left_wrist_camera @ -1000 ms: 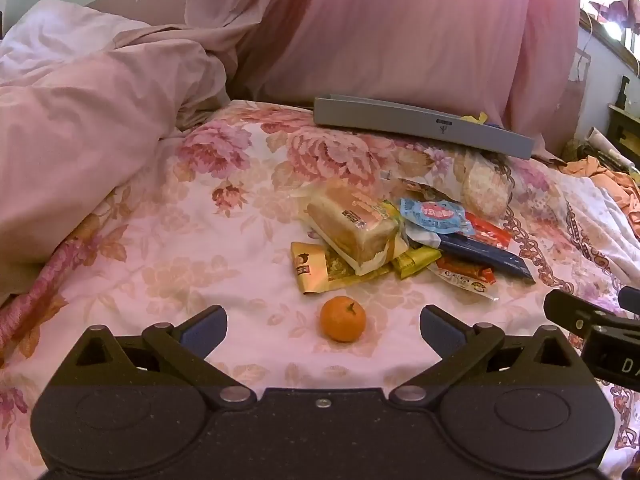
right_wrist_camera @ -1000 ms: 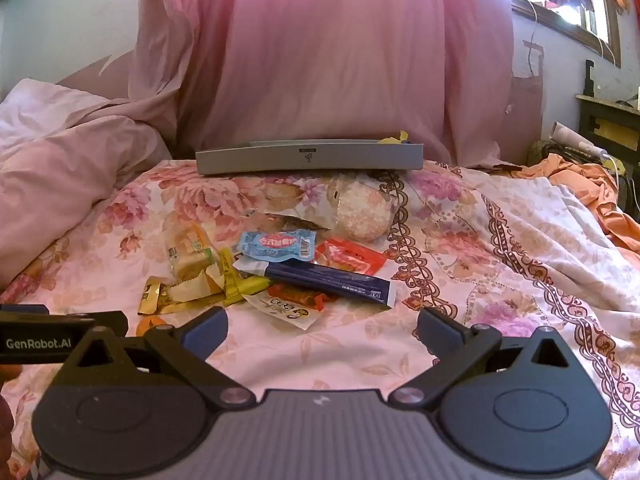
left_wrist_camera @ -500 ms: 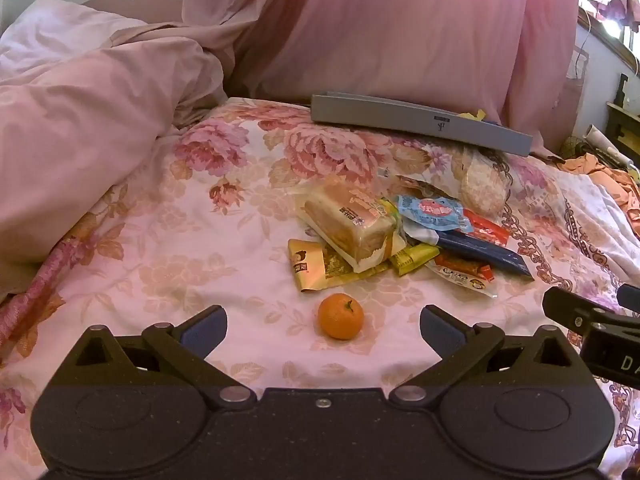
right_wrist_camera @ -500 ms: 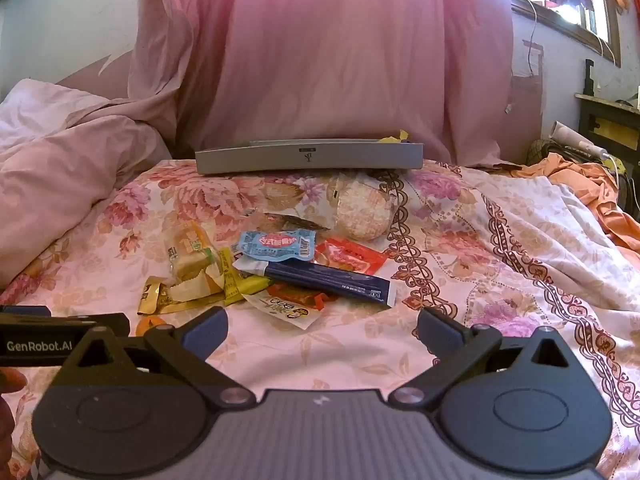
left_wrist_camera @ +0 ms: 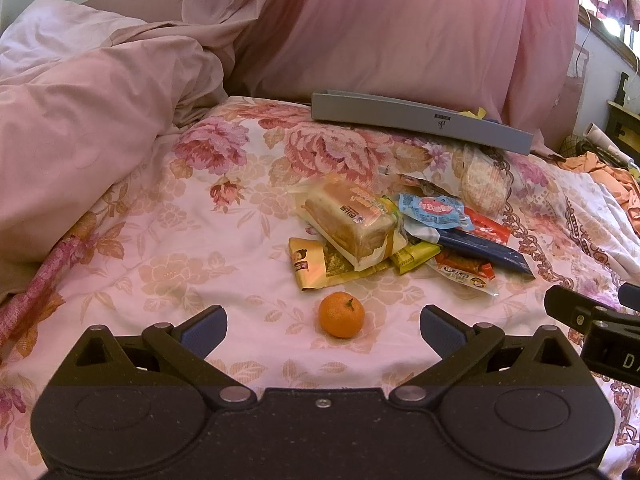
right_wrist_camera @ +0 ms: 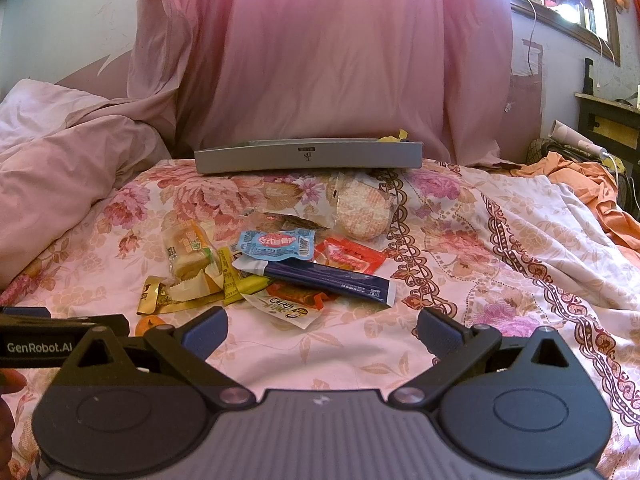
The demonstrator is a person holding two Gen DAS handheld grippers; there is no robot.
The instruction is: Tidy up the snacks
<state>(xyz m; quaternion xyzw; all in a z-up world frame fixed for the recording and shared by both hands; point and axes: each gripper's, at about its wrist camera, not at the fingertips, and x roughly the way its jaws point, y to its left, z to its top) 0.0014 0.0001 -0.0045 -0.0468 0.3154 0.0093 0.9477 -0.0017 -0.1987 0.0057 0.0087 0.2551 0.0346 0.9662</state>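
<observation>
A heap of wrapped snacks lies on the floral bedspread: a bread loaf (left_wrist_camera: 352,224) (right_wrist_camera: 190,252), a gold packet (left_wrist_camera: 310,264), a light blue pouch (left_wrist_camera: 432,210) (right_wrist_camera: 276,244), a dark blue bar (left_wrist_camera: 480,250) (right_wrist_camera: 328,278), red packets (right_wrist_camera: 350,256) and a round rice cake (right_wrist_camera: 362,210). A small orange (left_wrist_camera: 341,314) (right_wrist_camera: 149,325) sits apart, in front of the heap. My left gripper (left_wrist_camera: 323,326) is open, with the orange between its fingertips. My right gripper (right_wrist_camera: 322,330) is open and empty, just short of the heap. A grey tray (left_wrist_camera: 420,122) (right_wrist_camera: 308,156) rests behind the snacks.
A rumpled pink duvet (left_wrist_camera: 88,112) rises at the left. Pink drapery (right_wrist_camera: 328,52) hangs behind the tray. Orange cloth (right_wrist_camera: 584,184) and dark furniture (right_wrist_camera: 608,124) stand at the right. The right gripper's side (left_wrist_camera: 600,332) shows in the left view.
My left gripper has edged forward and slightly left, so the orange sits a little closer between its fingers. The right gripper has hardly moved.
</observation>
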